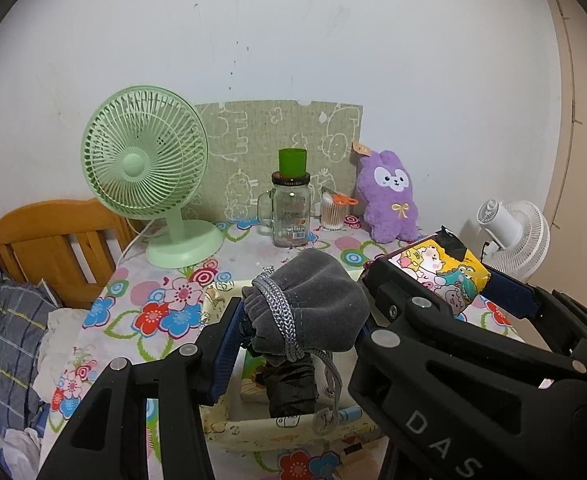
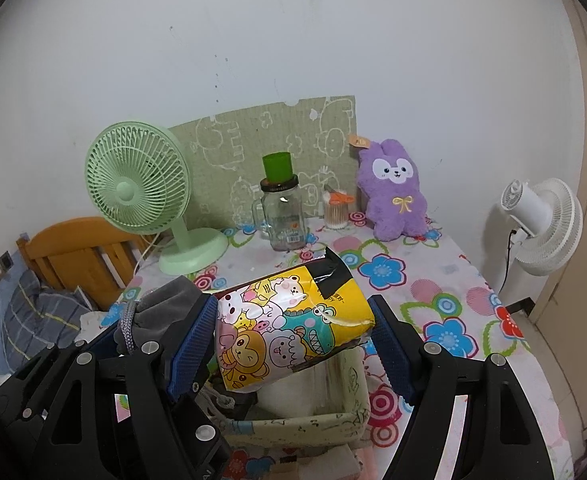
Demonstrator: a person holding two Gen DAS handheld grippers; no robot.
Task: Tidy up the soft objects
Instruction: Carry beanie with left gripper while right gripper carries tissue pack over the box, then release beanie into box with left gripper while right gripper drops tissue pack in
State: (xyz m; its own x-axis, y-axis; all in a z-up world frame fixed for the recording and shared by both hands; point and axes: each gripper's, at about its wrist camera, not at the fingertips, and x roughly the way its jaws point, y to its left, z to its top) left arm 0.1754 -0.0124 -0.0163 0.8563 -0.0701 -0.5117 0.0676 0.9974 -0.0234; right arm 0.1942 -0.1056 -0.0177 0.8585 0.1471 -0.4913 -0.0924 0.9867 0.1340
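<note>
a: left side first — what's my left gripper [image 1: 299,316] doing?

b: clenched on the grey pouch [image 1: 313,300], cord wrapped round its neck, hanging over the fabric box [image 1: 293,426] on the flowered table [image 1: 165,300].

a: and to the right?

b: my right gripper [image 2: 293,344] grasps the cartoon tissue pack [image 2: 293,328], tilted, above the same box [image 2: 313,420]. green fan [image 2: 137,192] back left, jar [image 2: 283,216] middle, purple plush [image 2: 393,196] back right.

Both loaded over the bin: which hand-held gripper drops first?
Probably left. The left hand-held gripper holds the grey pouch directly above the fabric bin; the right hand-held gripper holds the tissue pack nearer the bin's edge.
</note>
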